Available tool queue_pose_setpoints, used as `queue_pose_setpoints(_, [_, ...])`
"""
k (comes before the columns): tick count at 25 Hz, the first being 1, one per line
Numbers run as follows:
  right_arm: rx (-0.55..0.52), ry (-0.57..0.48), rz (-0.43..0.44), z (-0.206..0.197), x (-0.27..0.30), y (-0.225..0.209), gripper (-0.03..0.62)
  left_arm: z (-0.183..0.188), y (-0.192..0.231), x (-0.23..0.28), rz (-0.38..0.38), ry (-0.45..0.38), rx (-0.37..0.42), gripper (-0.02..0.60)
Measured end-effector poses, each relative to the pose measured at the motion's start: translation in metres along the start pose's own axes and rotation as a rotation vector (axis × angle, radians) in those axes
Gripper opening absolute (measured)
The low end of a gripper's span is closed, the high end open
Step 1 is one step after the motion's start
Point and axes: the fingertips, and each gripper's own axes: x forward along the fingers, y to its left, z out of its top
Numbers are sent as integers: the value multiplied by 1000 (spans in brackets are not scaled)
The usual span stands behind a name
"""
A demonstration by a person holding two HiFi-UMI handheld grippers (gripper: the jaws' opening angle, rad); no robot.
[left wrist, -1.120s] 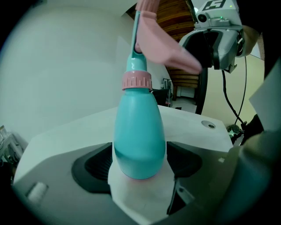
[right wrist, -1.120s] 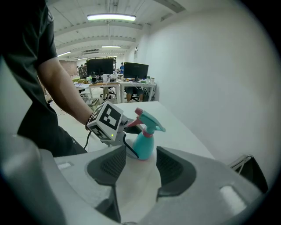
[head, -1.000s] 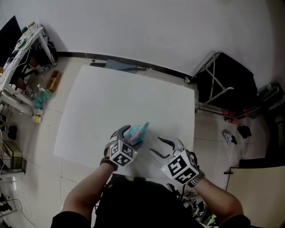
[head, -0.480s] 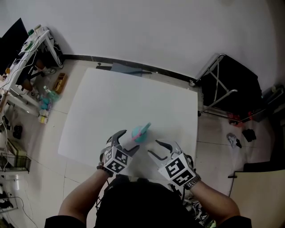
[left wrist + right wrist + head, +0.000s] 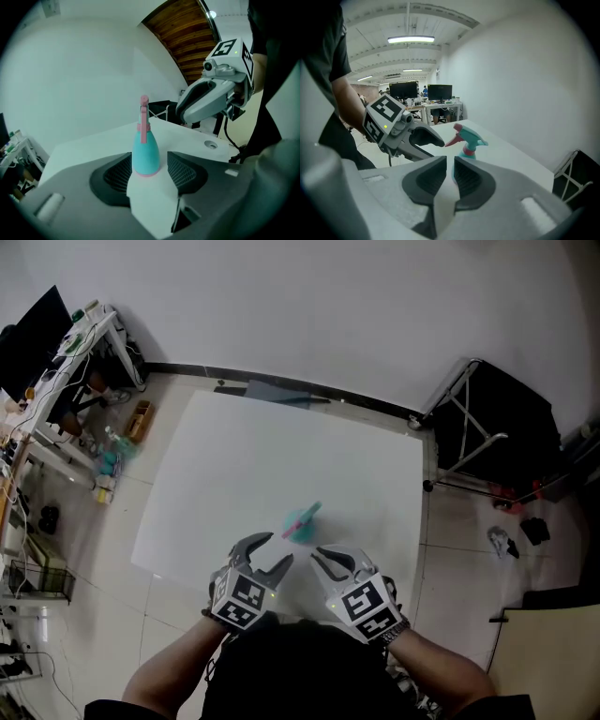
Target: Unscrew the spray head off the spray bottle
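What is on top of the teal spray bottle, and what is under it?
The spray head sits on top of the spray bottle, on its neck. Under it lies the white table; the spot beneath its base is covered.

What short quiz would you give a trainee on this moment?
1. True or false: the spray bottle lies on its side on the table.
2. Which holds the bottle? A left tool; B right tool; C neither.
3. Is the spray head on or off the bottle?
Key: 1 false, it stands upright. 2 C: both tools' jaws are closing on nothing, short of the bottle. 3 on.
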Motion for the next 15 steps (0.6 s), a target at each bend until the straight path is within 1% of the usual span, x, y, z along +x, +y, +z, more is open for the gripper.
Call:
queue_pose_setpoints(4, [14, -39, -20, 4, -1, 0, -8, 12, -4, -12, 6, -20, -23, 212])
queue_pose_setpoints(9, [29, -64, -24, 5, 0, 2, -8, 35, -15, -21, -7, -78, -32, 151])
queue_pose_setpoints(15, [63, -81, -18, 6, 0, 4, -8, 52, -30, -29, -46, -109, -46, 61])
